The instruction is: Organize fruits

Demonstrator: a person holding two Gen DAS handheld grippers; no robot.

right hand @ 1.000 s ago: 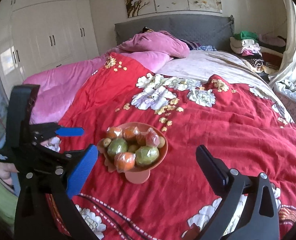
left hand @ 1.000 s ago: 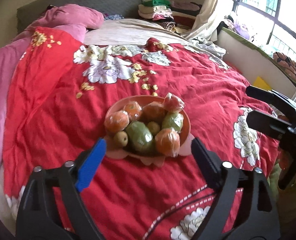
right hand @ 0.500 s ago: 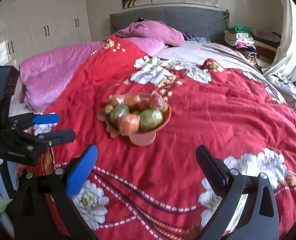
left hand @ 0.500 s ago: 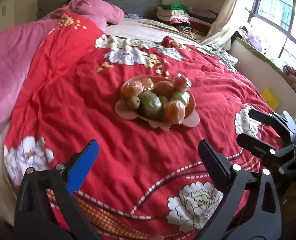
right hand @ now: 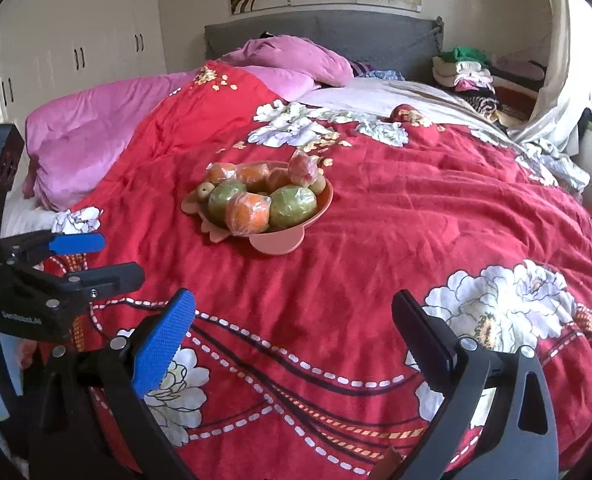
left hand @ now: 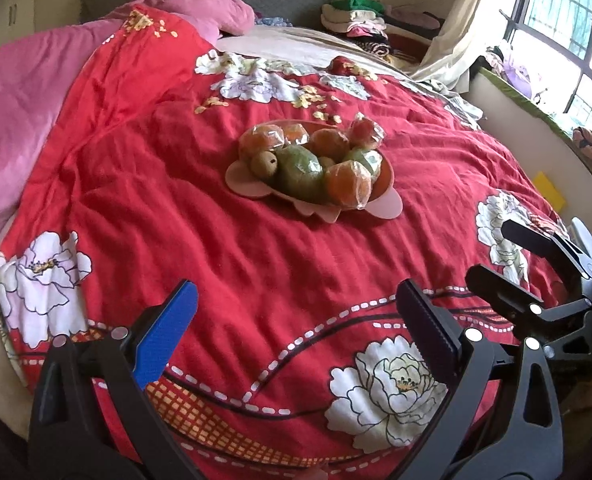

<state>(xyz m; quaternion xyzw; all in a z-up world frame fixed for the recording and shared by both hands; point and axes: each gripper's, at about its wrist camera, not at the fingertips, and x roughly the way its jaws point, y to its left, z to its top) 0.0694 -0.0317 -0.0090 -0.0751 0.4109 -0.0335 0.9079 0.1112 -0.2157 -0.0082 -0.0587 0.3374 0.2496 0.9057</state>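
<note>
On the red blanket (left hand: 224, 248), the bowl of fruit (left hand: 309, 162) sits well ahead of both grippers, a bit nearer the left gripper (left hand: 296, 332) than the right gripper (right hand: 292, 328), and both are wide open, holding nothing.

We are holding the left gripper (left hand: 296, 316) angled downward, its jaws spread wide, nothing between. We are keeping the right gripper (right hand: 292, 320) likewise wide and empty.
</note>
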